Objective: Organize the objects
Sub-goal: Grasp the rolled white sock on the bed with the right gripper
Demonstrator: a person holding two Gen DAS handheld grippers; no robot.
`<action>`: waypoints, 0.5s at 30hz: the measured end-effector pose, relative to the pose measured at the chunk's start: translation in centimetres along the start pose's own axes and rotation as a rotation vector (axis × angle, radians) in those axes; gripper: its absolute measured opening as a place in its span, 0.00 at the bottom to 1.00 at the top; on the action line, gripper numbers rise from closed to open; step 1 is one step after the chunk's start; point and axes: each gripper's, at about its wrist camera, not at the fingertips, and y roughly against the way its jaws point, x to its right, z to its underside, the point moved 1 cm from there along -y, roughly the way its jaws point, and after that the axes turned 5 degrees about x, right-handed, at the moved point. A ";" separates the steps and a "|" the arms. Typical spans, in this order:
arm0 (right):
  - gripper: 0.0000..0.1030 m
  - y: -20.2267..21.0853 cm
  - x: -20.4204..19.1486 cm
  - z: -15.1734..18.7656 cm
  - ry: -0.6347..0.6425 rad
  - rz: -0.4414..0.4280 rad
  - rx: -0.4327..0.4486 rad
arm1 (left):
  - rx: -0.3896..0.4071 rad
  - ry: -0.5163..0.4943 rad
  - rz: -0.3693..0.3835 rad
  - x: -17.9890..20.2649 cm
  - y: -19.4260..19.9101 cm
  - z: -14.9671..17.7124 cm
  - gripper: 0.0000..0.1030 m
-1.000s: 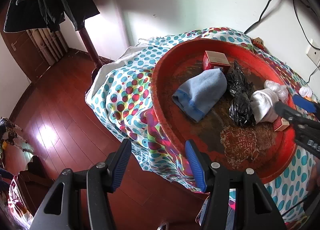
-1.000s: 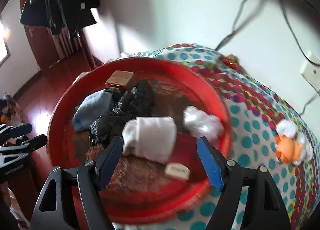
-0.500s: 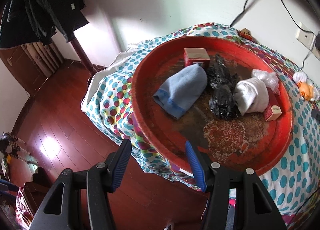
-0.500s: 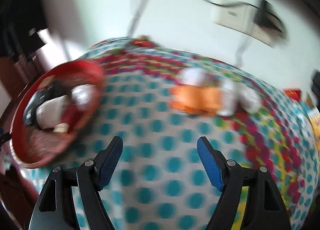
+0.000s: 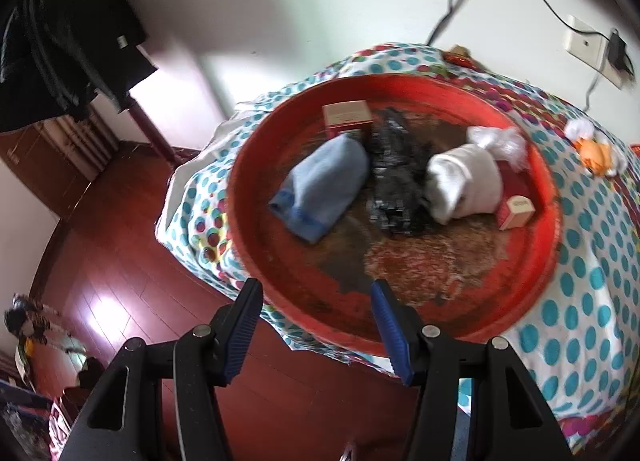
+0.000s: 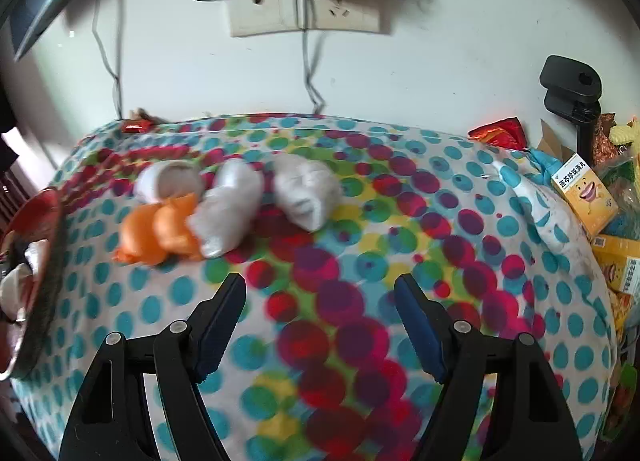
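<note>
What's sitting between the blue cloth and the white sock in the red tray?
A crumpled black plastic bag lies between the blue cloth and the white sock, seen in the left wrist view.

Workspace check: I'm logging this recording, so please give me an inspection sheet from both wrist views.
Surface: polka-dot cloth covers the table.
Job's things: red tray holds a blue cloth, black bag, white cloth, clear bag and two small boxes. Out on the cloth: orange bag touching white bags.
Clutter: snack packets and yellow boxes at the right edge.
Grippers: left hand-held gripper open, empty, before the tray; right hand-held gripper open, empty, over the cloth.
Cables: cords hang from the wall sockets.
Surroundings: wood floor, dark coats hanging.
</note>
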 end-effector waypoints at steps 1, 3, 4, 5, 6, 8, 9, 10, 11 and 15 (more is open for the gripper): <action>0.73 -0.4 0.2 -0.2 0.002 -0.003 0.000 | 0.003 -0.012 -0.002 0.4 0.2 -0.2 0.56; 0.73 -1.4 0.4 -0.5 0.009 0.003 0.002 | 0.007 -0.032 -0.007 1.2 0.6 -0.6 0.56; 0.73 -2.0 0.4 -0.7 0.012 -0.010 -0.001 | 0.011 -0.042 -0.002 1.8 0.8 -1.0 0.56; 0.73 -2.5 0.4 -1.0 0.018 -0.011 -0.003 | 0.012 -0.049 0.003 2.2 1.0 -1.2 0.56; 0.73 -2.9 0.3 -1.2 0.026 -0.009 -0.004 | 0.013 -0.057 0.010 2.8 1.1 -1.4 0.56; 0.73 -3.7 0.0 -1.7 0.041 -0.015 0.001 | 0.019 -0.075 0.030 4.0 1.5 -2.0 0.56; 0.73 -4.1 -0.1 -2.0 0.047 -0.020 0.002 | 0.021 -0.085 0.038 4.6 1.7 -2.2 0.56; 0.73 -4.5 -0.3 -2.2 0.053 -0.020 0.002 | 0.026 -0.100 0.052 5.3 1.9 -2.5 0.56; 0.73 -5.0 -0.4 -2.6 0.063 -0.024 0.000 | 0.025 -0.119 0.074 6.2 1.9 -2.7 0.56; 0.73 -6.4 -1.0 -3.6 0.098 -0.034 -0.001 | 0.023 -0.164 0.171 9.0 2.1 -3.6 0.56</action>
